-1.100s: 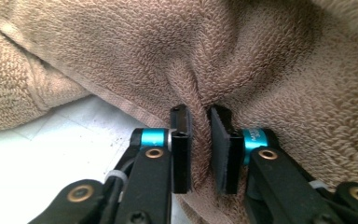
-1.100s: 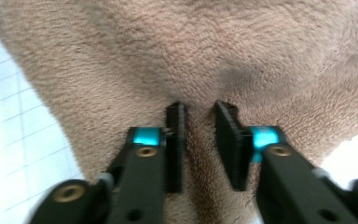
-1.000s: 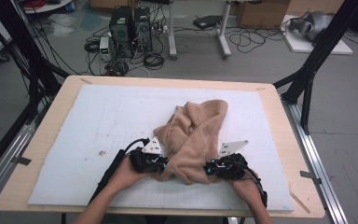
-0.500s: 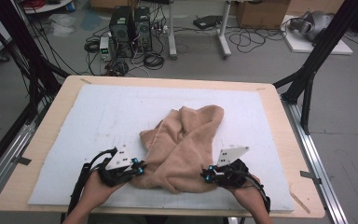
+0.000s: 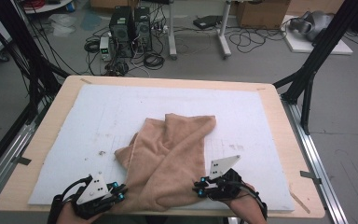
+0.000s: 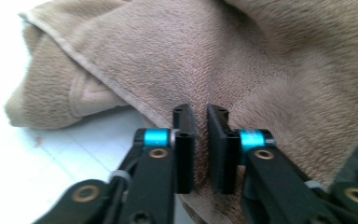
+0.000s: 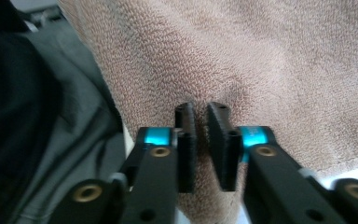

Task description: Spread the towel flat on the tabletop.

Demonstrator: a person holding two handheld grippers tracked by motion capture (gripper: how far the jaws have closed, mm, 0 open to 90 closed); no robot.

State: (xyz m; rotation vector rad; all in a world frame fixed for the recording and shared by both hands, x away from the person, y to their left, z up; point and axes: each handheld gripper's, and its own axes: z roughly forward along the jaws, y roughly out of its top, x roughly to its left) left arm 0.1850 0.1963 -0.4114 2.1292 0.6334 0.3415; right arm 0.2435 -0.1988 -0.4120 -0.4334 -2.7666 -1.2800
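Note:
A tan towel (image 5: 172, 158) lies rumpled and partly folded on the white mat (image 5: 98, 116), its near edge reaching the table's front. My left gripper (image 5: 121, 193) is at the towel's near left corner and my right gripper (image 5: 196, 189) at its near right edge. In the left gripper view the jaws (image 6: 201, 112) have just been opening to a narrow gap over the towel (image 6: 261, 60); the pads do not press it. The right gripper (image 7: 201, 109) has also just been opening, with a slim gap above the towel (image 7: 261, 56) and nothing pinched.
The mat covers most of a wooden table (image 5: 51, 112) set in a black frame (image 5: 307, 79). Bare mat lies to the left, right and far side of the towel. Computer cases (image 5: 130, 23) and cables stand on the floor behind the table.
My left hand has slid left along the front edge, spreading the towel's near edge wider. Both grippers' jaws stand slightly apart now, and the towel lies flatter on the mat.

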